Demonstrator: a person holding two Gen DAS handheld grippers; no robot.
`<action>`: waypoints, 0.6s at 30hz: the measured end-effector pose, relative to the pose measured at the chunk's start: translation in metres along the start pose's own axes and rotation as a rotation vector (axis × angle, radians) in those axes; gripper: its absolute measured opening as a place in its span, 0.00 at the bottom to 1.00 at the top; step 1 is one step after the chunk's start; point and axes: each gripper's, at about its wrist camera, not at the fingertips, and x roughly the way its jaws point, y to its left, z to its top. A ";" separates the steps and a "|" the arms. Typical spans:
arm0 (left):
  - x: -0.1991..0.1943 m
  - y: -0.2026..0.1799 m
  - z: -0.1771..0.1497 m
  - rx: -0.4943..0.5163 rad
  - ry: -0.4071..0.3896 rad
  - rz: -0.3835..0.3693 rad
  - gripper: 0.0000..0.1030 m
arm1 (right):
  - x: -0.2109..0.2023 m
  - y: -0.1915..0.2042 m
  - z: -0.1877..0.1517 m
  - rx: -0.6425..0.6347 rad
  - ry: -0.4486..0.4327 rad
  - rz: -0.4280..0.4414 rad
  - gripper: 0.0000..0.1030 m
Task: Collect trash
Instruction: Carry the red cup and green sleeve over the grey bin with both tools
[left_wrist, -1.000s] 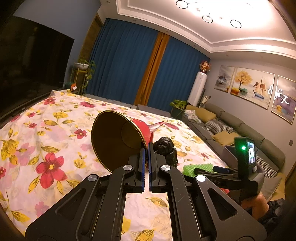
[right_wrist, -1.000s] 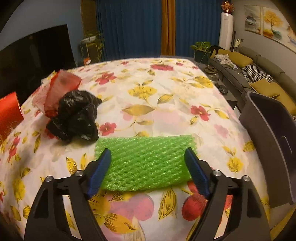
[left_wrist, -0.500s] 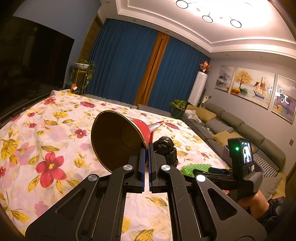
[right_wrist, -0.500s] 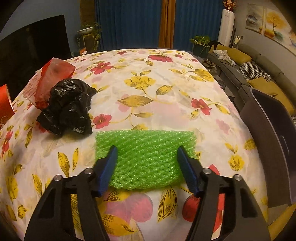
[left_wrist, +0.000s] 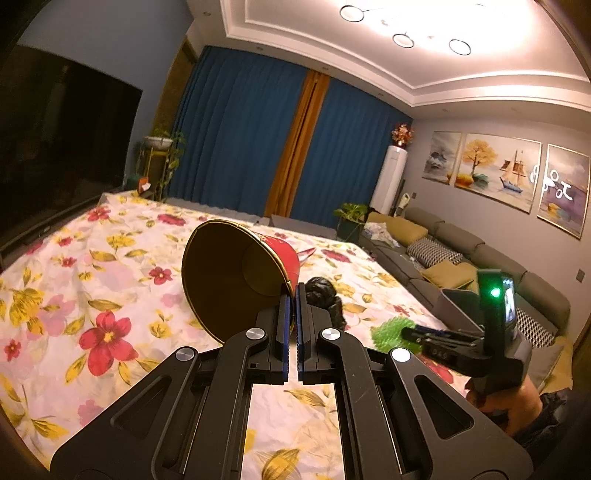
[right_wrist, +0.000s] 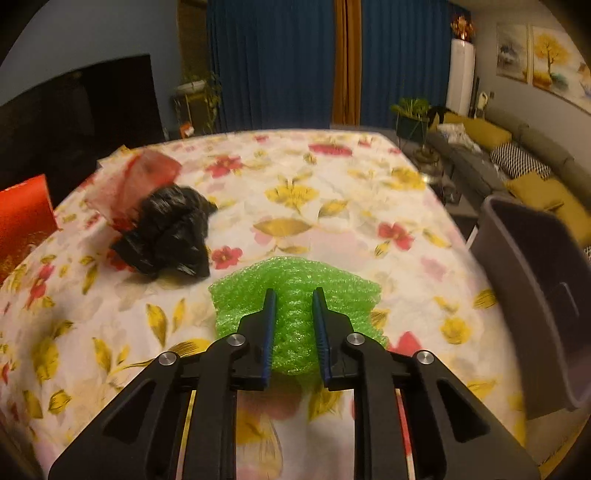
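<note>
Now the right gripper (right_wrist: 294, 295) is pinching the green foam net (right_wrist: 295, 295) at the near edge of the flowered bench (right_wrist: 332, 192); its jaws have just been closing and the net is bunching up between them. Left of the net, a crumpled black bag (right_wrist: 168, 232) is lying against a red wrapper (right_wrist: 138, 181). The left gripper (left_wrist: 292, 291) is clamping the rim of a tilted red paper cup (left_wrist: 240, 273). A grey bin (right_wrist: 539, 295) is standing at the right.
</note>
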 end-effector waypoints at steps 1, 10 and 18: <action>-0.003 -0.004 0.002 0.006 -0.001 -0.005 0.02 | -0.005 -0.002 0.001 -0.001 -0.015 -0.001 0.20; -0.003 -0.055 0.016 0.082 -0.007 -0.098 0.02 | -0.060 -0.040 0.014 0.043 -0.140 -0.011 0.20; 0.023 -0.137 0.033 0.168 -0.004 -0.231 0.02 | -0.107 -0.109 0.025 0.115 -0.241 -0.106 0.20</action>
